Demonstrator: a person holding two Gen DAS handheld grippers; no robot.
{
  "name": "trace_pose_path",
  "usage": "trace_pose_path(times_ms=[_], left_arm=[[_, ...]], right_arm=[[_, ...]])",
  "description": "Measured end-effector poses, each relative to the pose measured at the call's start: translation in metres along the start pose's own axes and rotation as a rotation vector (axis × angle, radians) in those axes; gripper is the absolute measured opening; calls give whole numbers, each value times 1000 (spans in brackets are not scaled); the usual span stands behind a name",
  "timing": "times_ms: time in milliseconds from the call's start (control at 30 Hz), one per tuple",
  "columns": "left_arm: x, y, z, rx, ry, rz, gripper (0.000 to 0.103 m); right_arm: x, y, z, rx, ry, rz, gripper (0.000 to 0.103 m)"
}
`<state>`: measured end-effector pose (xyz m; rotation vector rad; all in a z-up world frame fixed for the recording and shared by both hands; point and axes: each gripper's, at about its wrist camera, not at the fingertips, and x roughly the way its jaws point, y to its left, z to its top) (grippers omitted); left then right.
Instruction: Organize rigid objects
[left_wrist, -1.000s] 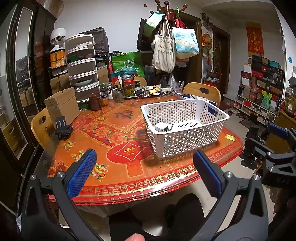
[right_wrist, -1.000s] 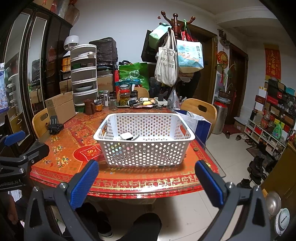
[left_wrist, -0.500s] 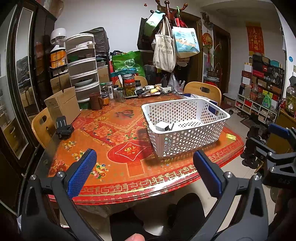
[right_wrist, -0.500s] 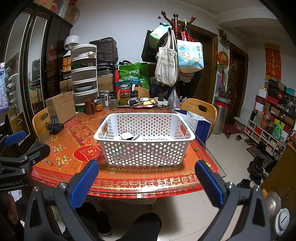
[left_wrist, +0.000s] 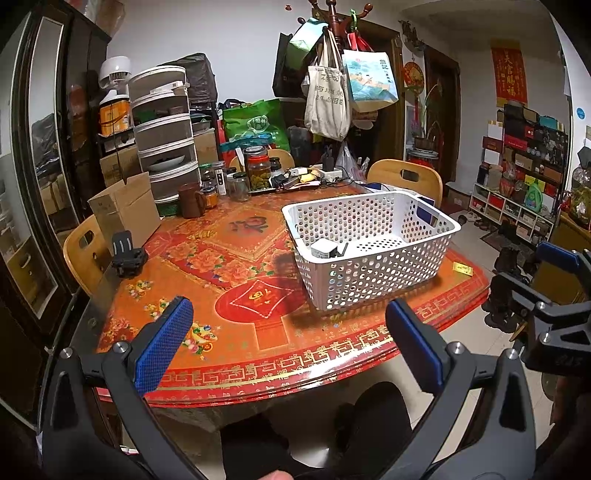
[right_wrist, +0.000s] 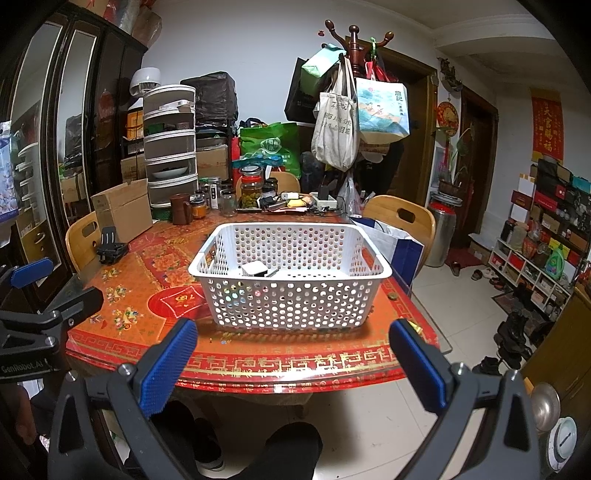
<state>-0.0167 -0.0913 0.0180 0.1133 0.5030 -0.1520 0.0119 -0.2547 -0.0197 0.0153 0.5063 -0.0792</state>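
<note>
A white perforated basket (left_wrist: 428, 266) (right_wrist: 295, 306) stands on the red patterned table (left_wrist: 236, 314) (right_wrist: 166, 258), towards its right side. Inside lie a small white box (left_wrist: 322, 247) (right_wrist: 254, 268) and a dark flat piece beside it. A black clip-like object (left_wrist: 127, 254) (right_wrist: 110, 246) rests at the table's left edge. My left gripper (left_wrist: 288, 343) hangs open over the near table edge, nothing between its blue pads. My right gripper (right_wrist: 291, 360) is open too, in front of the basket, and empty. Each gripper shows at the side of the other's view.
Jars (left_wrist: 258, 171), a brown mug (left_wrist: 190, 201), a cardboard box (left_wrist: 125, 210) and a stack of drawers (left_wrist: 162, 133) crowd the table's far side. Wooden chairs (right_wrist: 402, 221) stand around it. A coat rack with bags (right_wrist: 347, 122) rises behind. The person's knees are below the table edge.
</note>
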Motion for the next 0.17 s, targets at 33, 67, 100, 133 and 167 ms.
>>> trace_pose_path(times_ms=[33, 67, 100, 133, 167], left_arm=[[0, 0, 1, 3, -6, 6, 103], [0, -1, 2, 4, -12, 10, 103], [-1, 0, 3, 2, -16, 8, 103], [0, 2, 3, 0, -16, 2, 103], [2, 5, 4, -3, -11, -2, 103]], right_arm=[[0, 0, 0, 0, 0, 1, 103], [0, 0, -1, 0, 0, 1, 103], [0, 0, 0, 0, 1, 0, 103], [1, 0, -1, -1, 3, 1, 103], [1, 0, 0, -1, 5, 1, 103]])
